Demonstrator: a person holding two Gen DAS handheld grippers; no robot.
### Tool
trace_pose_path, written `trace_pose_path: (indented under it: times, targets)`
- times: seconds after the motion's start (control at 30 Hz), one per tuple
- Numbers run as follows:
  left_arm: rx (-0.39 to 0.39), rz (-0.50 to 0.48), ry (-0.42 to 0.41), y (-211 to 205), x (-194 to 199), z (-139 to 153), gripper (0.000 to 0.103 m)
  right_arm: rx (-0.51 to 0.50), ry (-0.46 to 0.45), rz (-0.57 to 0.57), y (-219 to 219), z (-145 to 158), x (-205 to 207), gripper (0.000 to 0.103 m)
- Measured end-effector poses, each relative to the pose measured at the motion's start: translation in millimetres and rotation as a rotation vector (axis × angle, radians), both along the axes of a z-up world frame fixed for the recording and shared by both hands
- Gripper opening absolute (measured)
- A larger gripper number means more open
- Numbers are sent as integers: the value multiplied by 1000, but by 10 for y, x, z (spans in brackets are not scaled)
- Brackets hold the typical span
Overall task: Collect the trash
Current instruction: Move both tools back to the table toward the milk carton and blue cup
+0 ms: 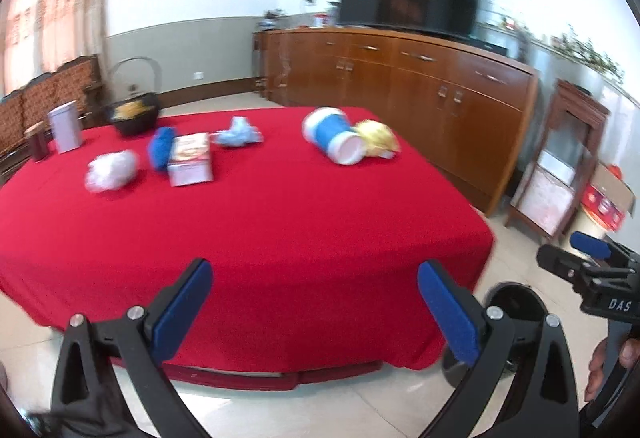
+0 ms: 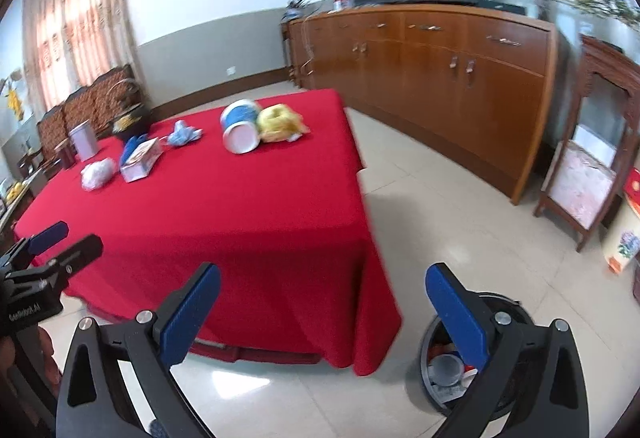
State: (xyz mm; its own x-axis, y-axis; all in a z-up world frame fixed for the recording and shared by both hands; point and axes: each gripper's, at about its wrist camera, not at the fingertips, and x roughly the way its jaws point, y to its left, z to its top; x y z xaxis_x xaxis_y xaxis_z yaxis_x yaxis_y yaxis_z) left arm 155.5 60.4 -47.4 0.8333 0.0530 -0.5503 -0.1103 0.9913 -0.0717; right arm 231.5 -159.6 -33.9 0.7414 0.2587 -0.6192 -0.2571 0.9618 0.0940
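Far left on the red tablecloth:
- grey metal canister and black handled basket, upright; I take these as keepers.
- crumpled white plastic wad, blue crumpled wrapper, printed rectangular tin.

Far centre: pale blue crumpled tissue.

Far right: blue-and-white cylindrical tub on its side, touching a yellow crumpled bag; likely trash.

Near right, on the floor: round black bin, already holding scraps, set beside the table for drops.

My left gripper and right gripper hover near the table edge, jaws wide apart, holding and touching nothing.
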Motion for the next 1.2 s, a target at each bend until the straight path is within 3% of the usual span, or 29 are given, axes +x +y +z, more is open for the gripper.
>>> trace_pose_path:
  times: [0.13,0.6,0.83,1.2]
  targets:
    - [25,77,-4,330,-35,1,103,-10,-3,57,376,29,114,103]
    - [-35,285,6,1631,-11,-51,103,-30,-31,235,1799,123,689,103]
    - [-17,302,7,1958,157,-89,103,-57,-53,208,1940,130,1012,103]
    - [-35,280,0,2047,546,-78,103,-79,-50,192,2118,124,1516,102]
